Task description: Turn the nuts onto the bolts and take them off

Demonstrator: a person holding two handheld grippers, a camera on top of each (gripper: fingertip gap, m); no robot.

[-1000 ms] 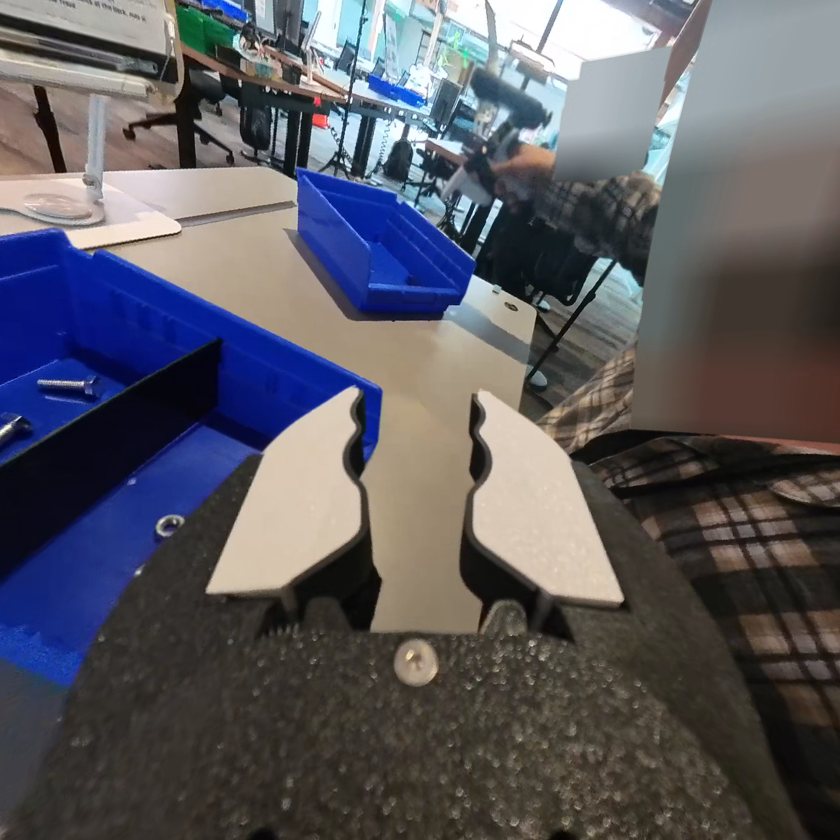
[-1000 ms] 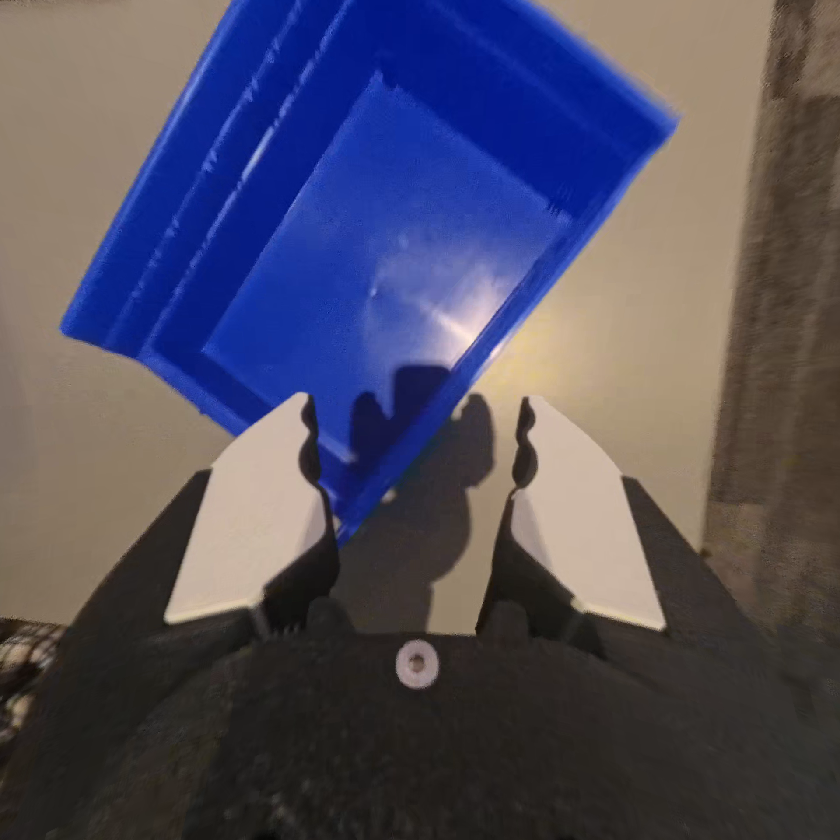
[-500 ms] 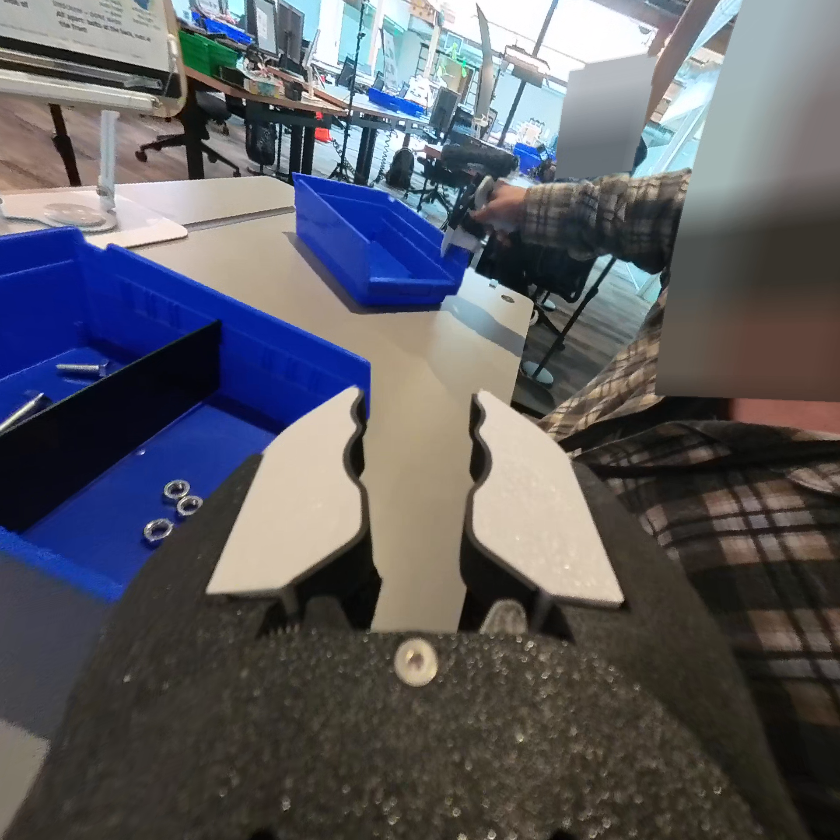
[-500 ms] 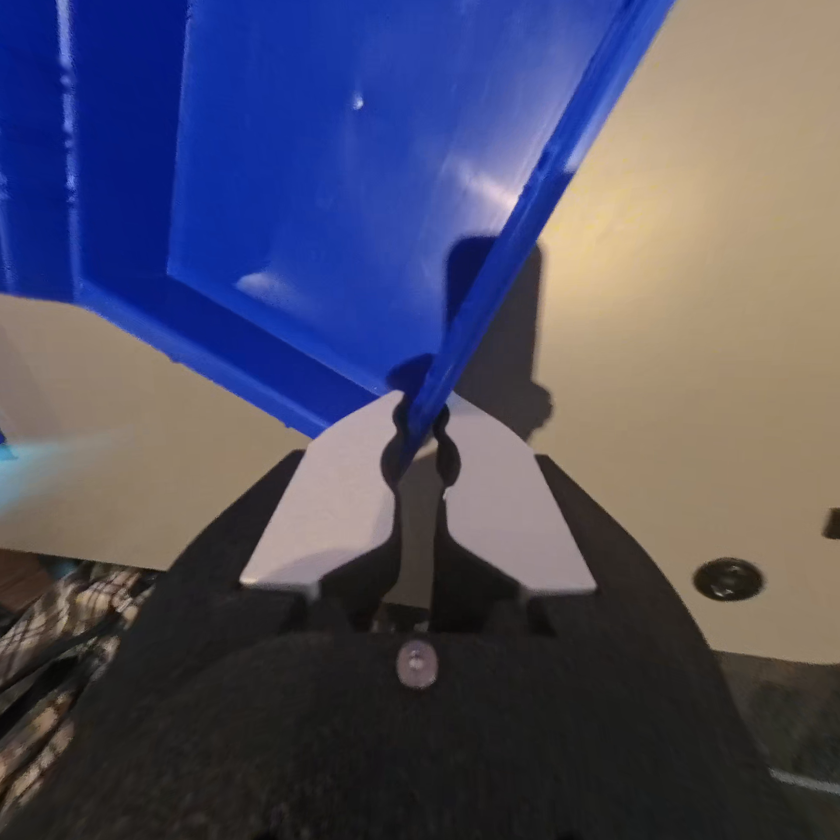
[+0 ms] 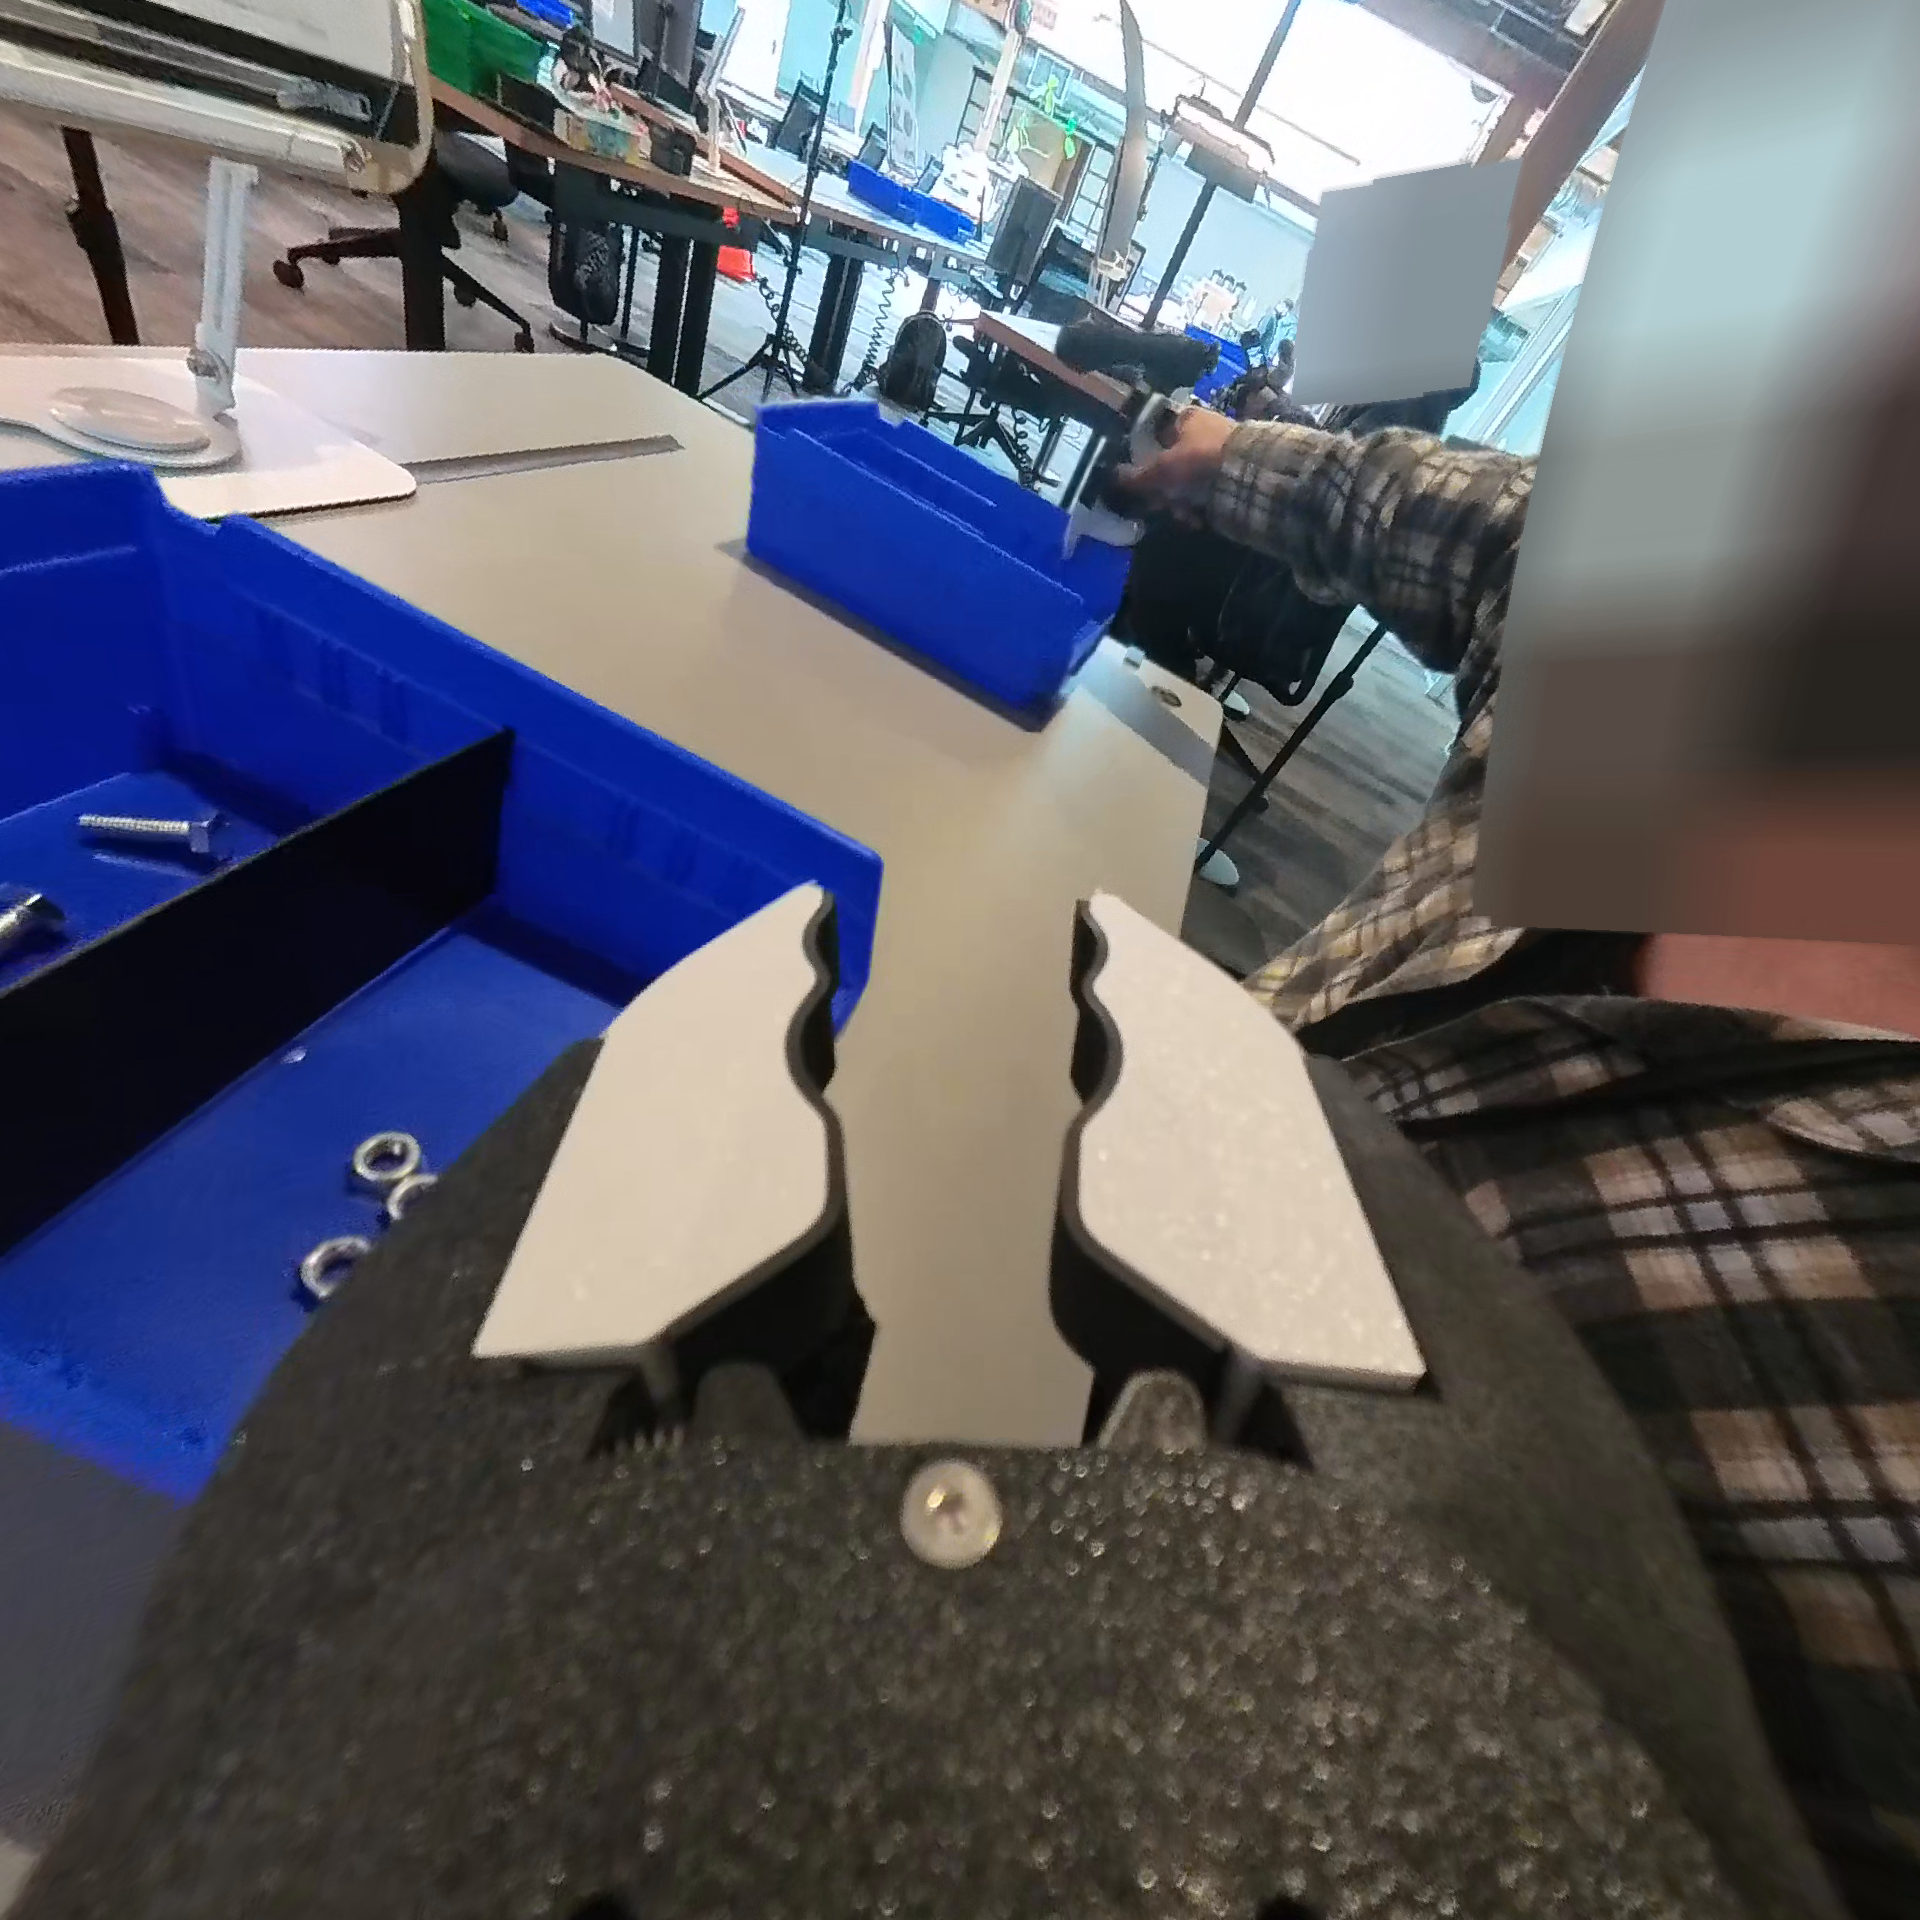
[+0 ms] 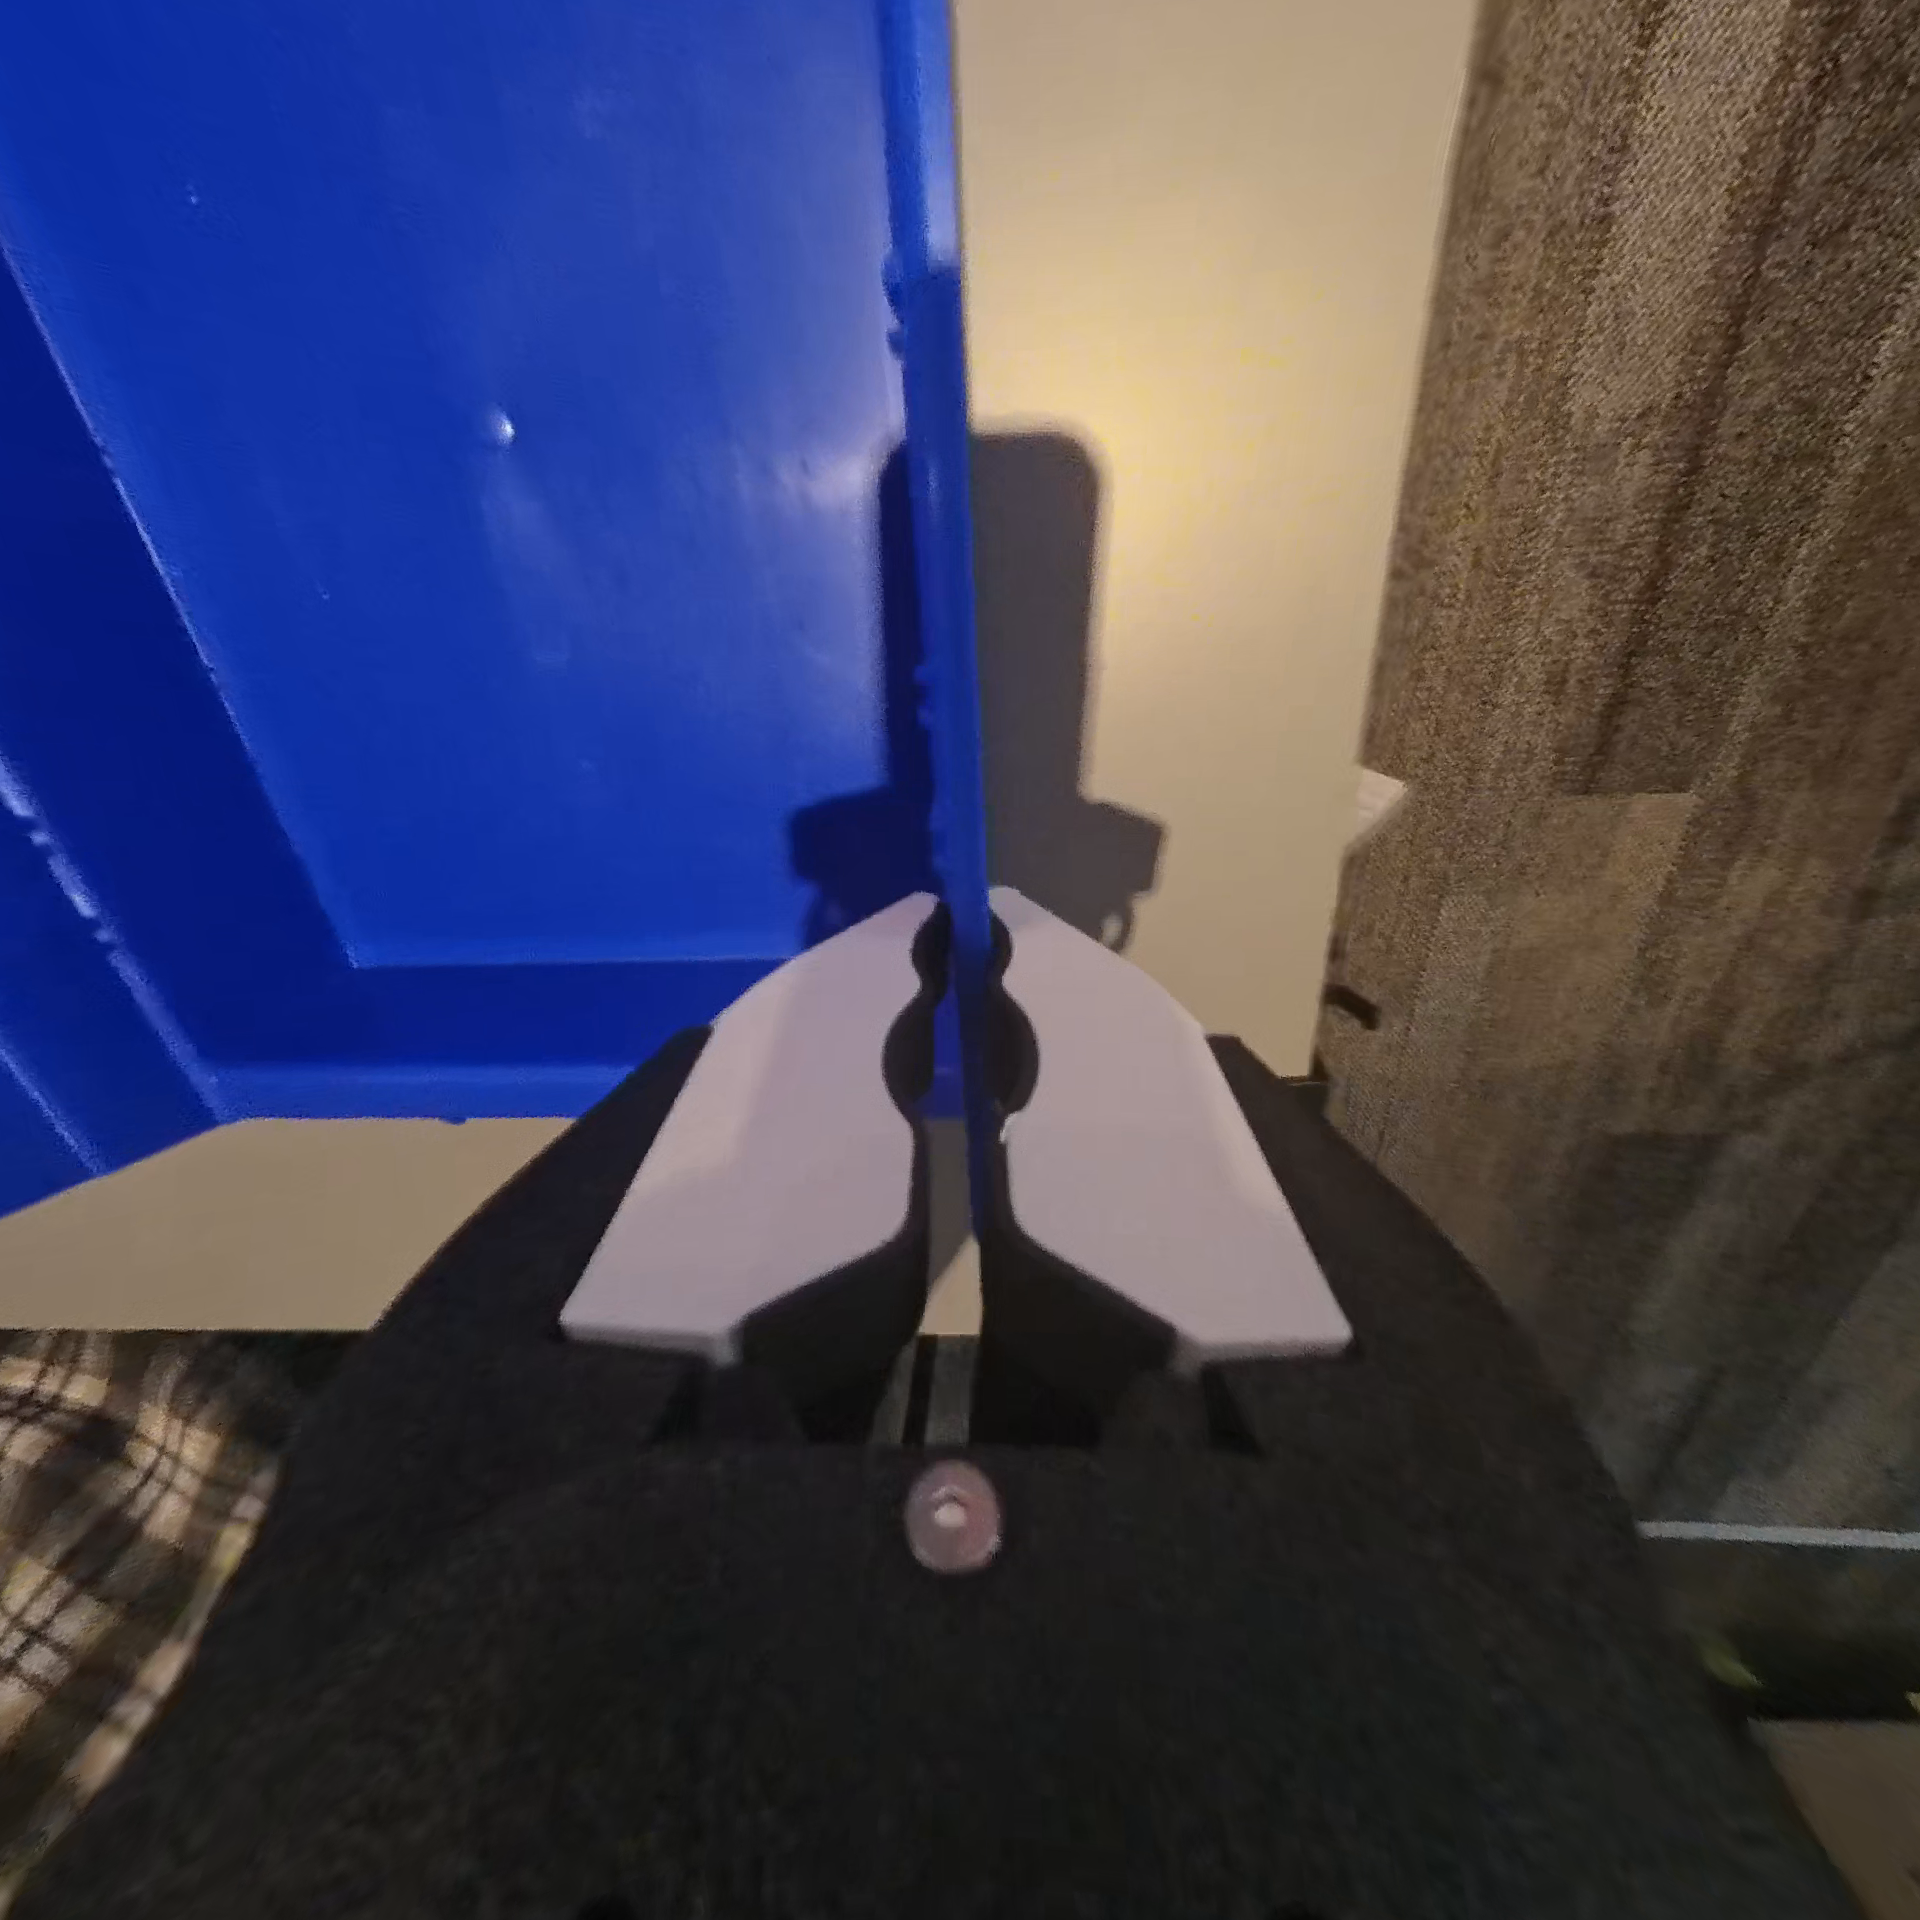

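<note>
My left gripper [image 5: 951, 935] is open and empty over the table, beside the right corner of a large blue bin [image 5: 665, 821]. A black divider [image 5: 260, 862] splits that bin. Three small nuts [image 5: 384, 1158] lie in its near compartment and two bolts [image 5: 156, 828] in the far one. My right gripper [image 6: 964, 914] is shut on the side wall of a small empty blue bin [image 6: 468, 468]. That small bin also shows in the left wrist view [image 5: 925, 561], with the right gripper [image 5: 1101, 499] at its far right end.
The grey table [image 5: 997, 790] ends at a right edge close to the small bin; floor [image 6: 1662, 727] lies beyond it. A white stand with a flat base [image 5: 218, 416] sits at the back left. A person's plaid sleeve [image 5: 1371, 520] reaches to the small bin.
My right gripper closed on the small bin's side wall and the bin turned and shifted along the table. My left gripper stayed open and drifted slightly.
</note>
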